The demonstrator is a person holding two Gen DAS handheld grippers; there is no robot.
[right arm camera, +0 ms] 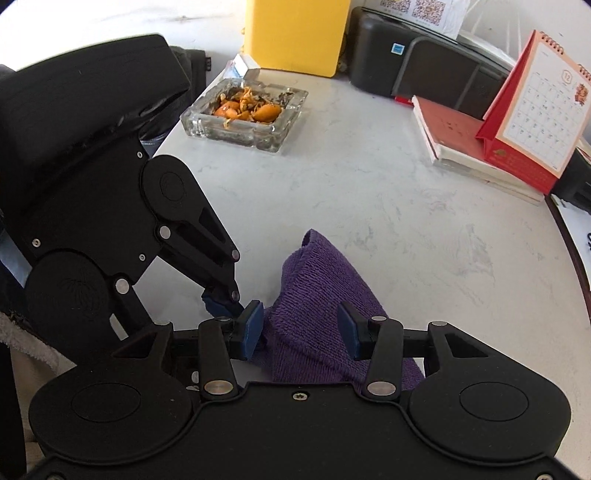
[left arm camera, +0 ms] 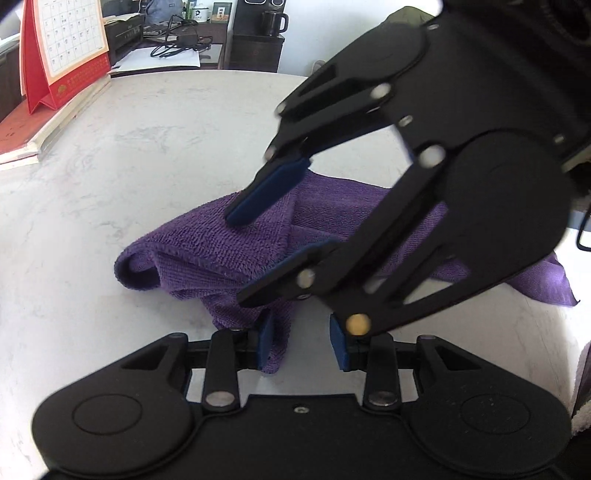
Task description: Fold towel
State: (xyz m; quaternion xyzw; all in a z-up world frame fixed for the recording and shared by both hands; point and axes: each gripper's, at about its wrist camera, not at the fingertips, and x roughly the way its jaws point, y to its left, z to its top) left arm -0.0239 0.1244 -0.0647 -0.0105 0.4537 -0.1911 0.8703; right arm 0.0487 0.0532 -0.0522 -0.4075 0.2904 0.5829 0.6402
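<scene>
A purple towel (left arm camera: 221, 243) lies bunched on the white marble table (left arm camera: 129, 155). At the bottom of the left wrist view my left gripper (left arm camera: 303, 345) stands with its blue pads apart. A towel corner hangs against its left pad and bare table shows in the rest of the gap. My right gripper (left arm camera: 238, 258) reaches in from the upper right, one finger on top of the bunch and one below its near edge. In the right wrist view a raised fold of the towel (right arm camera: 306, 295) sits between the right gripper's (right arm camera: 301, 328) pads, not visibly squeezed. The left gripper (right arm camera: 221, 310) is close on the left.
A glass ashtray with orange peel (right arm camera: 243, 114) and a yellow box (right arm camera: 295, 33) stand at the back. A red desk calendar (right arm camera: 535, 110) sits on books (right arm camera: 454, 144) beside a black printer (right arm camera: 424, 66). The table's curved edge (right arm camera: 565, 236) runs along the right.
</scene>
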